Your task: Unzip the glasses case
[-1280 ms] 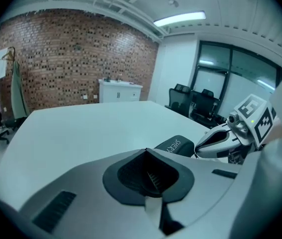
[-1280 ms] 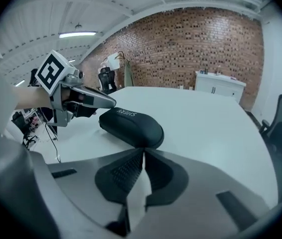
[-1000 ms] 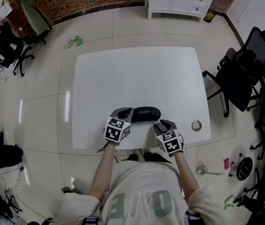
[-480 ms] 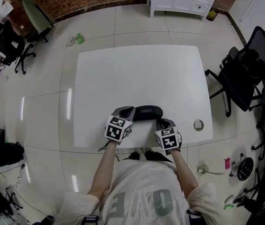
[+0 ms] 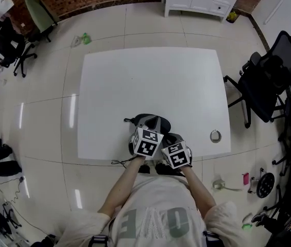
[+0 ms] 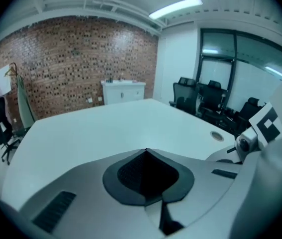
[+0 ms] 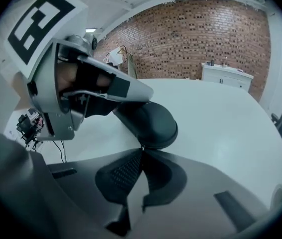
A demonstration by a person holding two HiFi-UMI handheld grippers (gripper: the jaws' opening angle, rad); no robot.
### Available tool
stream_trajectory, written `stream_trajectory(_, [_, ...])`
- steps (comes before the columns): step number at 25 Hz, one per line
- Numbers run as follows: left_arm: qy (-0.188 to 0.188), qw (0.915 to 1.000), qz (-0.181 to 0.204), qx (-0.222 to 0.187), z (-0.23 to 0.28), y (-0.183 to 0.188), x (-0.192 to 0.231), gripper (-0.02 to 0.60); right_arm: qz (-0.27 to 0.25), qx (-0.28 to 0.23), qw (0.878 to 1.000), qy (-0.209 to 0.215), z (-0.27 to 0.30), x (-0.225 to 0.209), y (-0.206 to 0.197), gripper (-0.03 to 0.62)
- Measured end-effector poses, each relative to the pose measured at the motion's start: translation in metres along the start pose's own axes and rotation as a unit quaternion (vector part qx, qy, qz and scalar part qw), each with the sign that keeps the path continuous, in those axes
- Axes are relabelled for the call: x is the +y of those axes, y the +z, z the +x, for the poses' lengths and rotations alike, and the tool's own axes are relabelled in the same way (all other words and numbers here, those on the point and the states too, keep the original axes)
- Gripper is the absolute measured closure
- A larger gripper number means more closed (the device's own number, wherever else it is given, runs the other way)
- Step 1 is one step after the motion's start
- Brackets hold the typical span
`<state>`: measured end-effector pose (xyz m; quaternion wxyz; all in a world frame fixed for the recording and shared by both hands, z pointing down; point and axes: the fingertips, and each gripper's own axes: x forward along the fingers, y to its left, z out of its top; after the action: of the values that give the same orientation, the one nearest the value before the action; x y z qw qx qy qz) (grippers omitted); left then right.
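Glasses case [image 7: 150, 119] sits near table [image 5: 150, 81] front edge, just past right gripper [image 7: 142, 150], jaws pressed together at its rim; whether anything's nipped, can't tell. Left gripper [image 6: 146, 151], jaws also together & empty, reaches over it. Risk: w/ no firm hold, case slides instead of opening. Case: black, rounded, smooth, looks closed.

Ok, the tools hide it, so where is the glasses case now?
Head view: glasses case on the white table near its front edge, partly under the left tool. Right gripper view: just beyond the right tool's tips.
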<state>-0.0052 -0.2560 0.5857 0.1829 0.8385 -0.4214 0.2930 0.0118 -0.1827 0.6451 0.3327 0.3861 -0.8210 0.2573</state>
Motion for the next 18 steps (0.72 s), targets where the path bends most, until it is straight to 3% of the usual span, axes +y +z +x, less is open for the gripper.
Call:
stream_trajectory(6, [-0.003, 0.9991, -0.038, -0.017, 0.004, -0.002, 0.003, 0.577, 0.001, -0.001, 1.000, 0.000, -0.002, -0.006, -0.001, 0.594])
stream_trajectory(13, [-0.016, 0.9974, -0.068, -0.019, 0.003, -0.001, 0.003, 0.577, 0.002, 0.010, 0.999, -0.038, -0.008, -0.045, 0.001, 0.594])
stream_trajectory(18, [-0.027, 0.9937, -0.105, -0.027, -0.002, -0.001, 0.003, 0.577, -0.035, 0.023, 0.999, -0.022, -0.005, -0.050, 0.003, 0.594])
